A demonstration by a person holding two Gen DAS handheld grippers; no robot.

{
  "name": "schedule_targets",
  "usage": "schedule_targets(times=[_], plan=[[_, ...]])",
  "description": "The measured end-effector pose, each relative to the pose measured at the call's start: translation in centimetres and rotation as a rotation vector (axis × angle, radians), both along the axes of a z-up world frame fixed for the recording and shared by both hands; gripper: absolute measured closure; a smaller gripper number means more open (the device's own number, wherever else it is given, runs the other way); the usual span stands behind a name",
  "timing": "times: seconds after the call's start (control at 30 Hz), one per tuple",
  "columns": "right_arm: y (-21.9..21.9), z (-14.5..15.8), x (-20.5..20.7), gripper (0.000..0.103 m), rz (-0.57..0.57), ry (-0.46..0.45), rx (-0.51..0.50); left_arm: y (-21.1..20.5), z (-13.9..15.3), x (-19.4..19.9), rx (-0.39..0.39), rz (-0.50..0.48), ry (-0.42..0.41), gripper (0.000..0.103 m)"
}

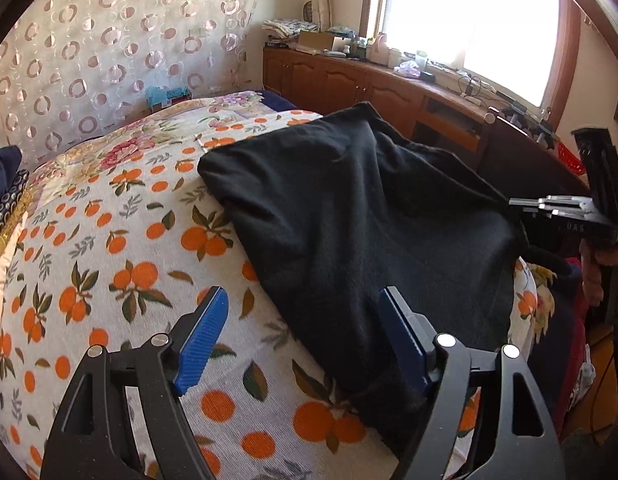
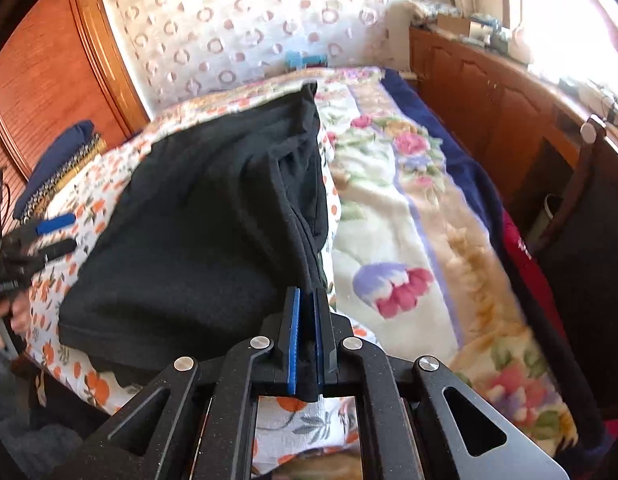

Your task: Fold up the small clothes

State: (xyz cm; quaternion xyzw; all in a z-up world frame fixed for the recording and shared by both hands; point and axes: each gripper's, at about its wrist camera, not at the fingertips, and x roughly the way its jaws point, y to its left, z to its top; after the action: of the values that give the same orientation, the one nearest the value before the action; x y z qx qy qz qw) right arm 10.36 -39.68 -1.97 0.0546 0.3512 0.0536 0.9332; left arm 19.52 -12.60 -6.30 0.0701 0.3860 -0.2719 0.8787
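A black garment (image 1: 369, 216) lies spread on a bed sheet with an orange-fruit print (image 1: 121, 264). My left gripper (image 1: 305, 324) is open, its blue pads (image 1: 203, 340) hovering low over the garment's near left edge. My right gripper (image 2: 306, 336) is shut on the black garment (image 2: 213, 216), pinching its near right edge and lifting it a little off the bed. The right gripper also shows at the right edge of the left wrist view (image 1: 521, 204), and the left gripper at the left edge of the right wrist view (image 2: 55, 234).
A floral blanket (image 2: 409, 216) covers the bed to the right of the garment. Dark blue and patterned folded cloths (image 2: 57, 164) lie at the far left. A wooden cabinet (image 1: 349, 80) with clutter runs under the window. A dark chair (image 2: 581, 216) stands by the bed.
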Motion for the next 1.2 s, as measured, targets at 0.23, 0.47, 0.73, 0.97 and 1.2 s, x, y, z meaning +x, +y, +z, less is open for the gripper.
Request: schedule_targets(times=[0.23,0.47,0.73,0.97,1.2], plan=[[0.4,-0.8,1.6,0.075,0.002,-0.075,0.044,0.0,-1.2,-1.2,0.018,0.011,0.023,0.025],[0.3,-1.6,3.7,0.075,0.054,-0.116,0.08,-0.6,-2.8,-1.6,0.031,0.003,0.055,0.025],[-0.1,-1.7,4.3,0.1,0.029,-0.085,0.073,-0.9,-3.5,-1.8,0.035,0.007,0.054,0.025],[-1.0,-1.9,2.9,0.1,-0.038,-0.046,0.076,-1.3,-3.7,-1.8,0.051,0.007,0.041,0.022],[-0.7,-2.6,-0.4,0.041,-0.009,-0.027,0.056,-0.7,-3.4,-2.2,0.019,0.022,0.069,0.022]])
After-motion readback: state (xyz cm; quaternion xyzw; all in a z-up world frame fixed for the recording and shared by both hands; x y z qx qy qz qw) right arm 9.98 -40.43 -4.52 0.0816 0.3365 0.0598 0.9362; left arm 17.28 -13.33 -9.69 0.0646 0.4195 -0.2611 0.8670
